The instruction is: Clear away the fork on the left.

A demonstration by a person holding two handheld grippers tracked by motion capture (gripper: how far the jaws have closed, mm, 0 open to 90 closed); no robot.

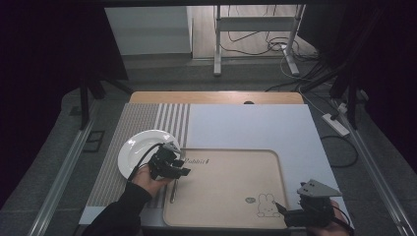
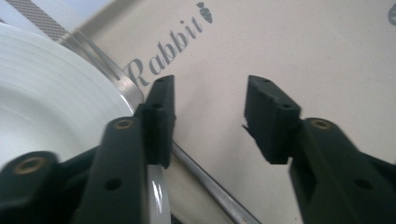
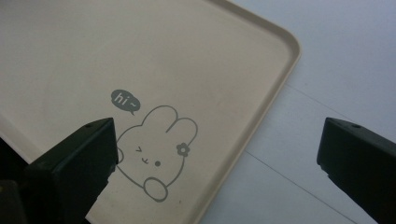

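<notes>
High view
- Tray (image 1: 231,196): beige, lower centre of the frame, on the table (image 1: 255,128); printed rabbit at its lower right, lettering along its upper left.
- Plate (image 1: 140,147): white, left of centre, on a striped mat (image 1: 142,118), just beside the tray's left edge.
- Utensil (image 1: 173,191): thin metal handle lying on the tray's left border, below the left gripper (image 1: 174,164).
- Left gripper: held over the meeting point of plate and tray, cable looping across the plate.
- Right gripper (image 1: 282,209): lower right of the frame, at the tray's lower right corner, near the rabbit, well apart from the utensil.

Left gripper view
- Fingers (image 2: 161,116): standing apart, nothing pressed between them; bare tray shows in the gap.
- Utensil (image 2: 205,184): a fork by its slotted end near the "Rabbit" lettering, running from upper left to bottom centre and passing under the left-hand finger, beside the plate rim (image 2: 70,107).

Right gripper view
- Fingers (image 3: 79,158): wide apart, holding nothing; rabbit print and tray corner (image 3: 285,42) lie between them.

Progress (judgement)
- Done: fork appears set down on the tray beside the plate and let go.
- Left: plate sits off the tray; if it belongs on it, that step is not yet done. Right gripper idle.
</notes>
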